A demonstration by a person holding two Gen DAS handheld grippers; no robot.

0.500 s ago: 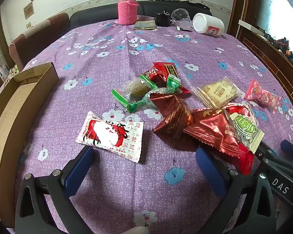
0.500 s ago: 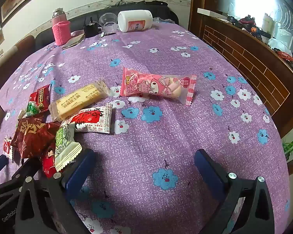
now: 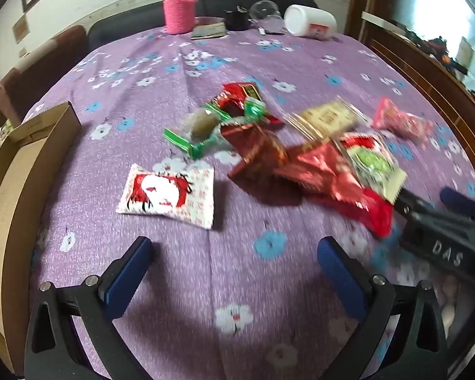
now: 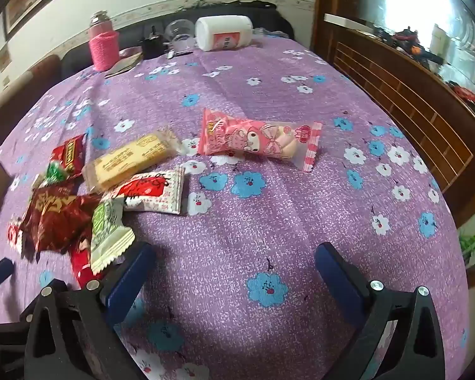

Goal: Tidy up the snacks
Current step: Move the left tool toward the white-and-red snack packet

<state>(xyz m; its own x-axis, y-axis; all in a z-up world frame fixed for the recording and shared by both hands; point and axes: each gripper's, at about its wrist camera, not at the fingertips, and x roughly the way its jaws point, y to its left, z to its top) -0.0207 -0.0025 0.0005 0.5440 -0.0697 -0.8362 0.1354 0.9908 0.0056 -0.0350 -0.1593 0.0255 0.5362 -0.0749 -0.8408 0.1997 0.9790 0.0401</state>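
Both my grippers are spread wide, nothing between the fingers. Left gripper hovers low over the purple floral tablecloth, blue pads apart. Right gripper same posture, jaws gaping over bare cloth.

Snack positions, left wrist view: white-and-red packet lies flat just ahead of my left finger, apart from the rest. Beyond it, the green-wrapped candy and the small red packet sit close together. Dark red foil bag touches the bright red foil bag, and the cream-and-green packet lies on top of that one. This cluster is motion-blurred. Yellow biscuit bar is behind the pile; pink character-print packet is to its right, separate.

Right wrist view: the pink packet sits mid-table, well ahead of my fingers, on its own. Yellow bar angled to its left, with a second white-and-red packet just in front of the bar, touching the cream-and-green one. The pile's near edge sits right against my right gripper's left finger; cannot tell if it touches.

Cardboard box stands open at far left, near my left gripper. No snacks visible inside from this angle.

Far edge: pink-sleeved flask, white tub on its side.
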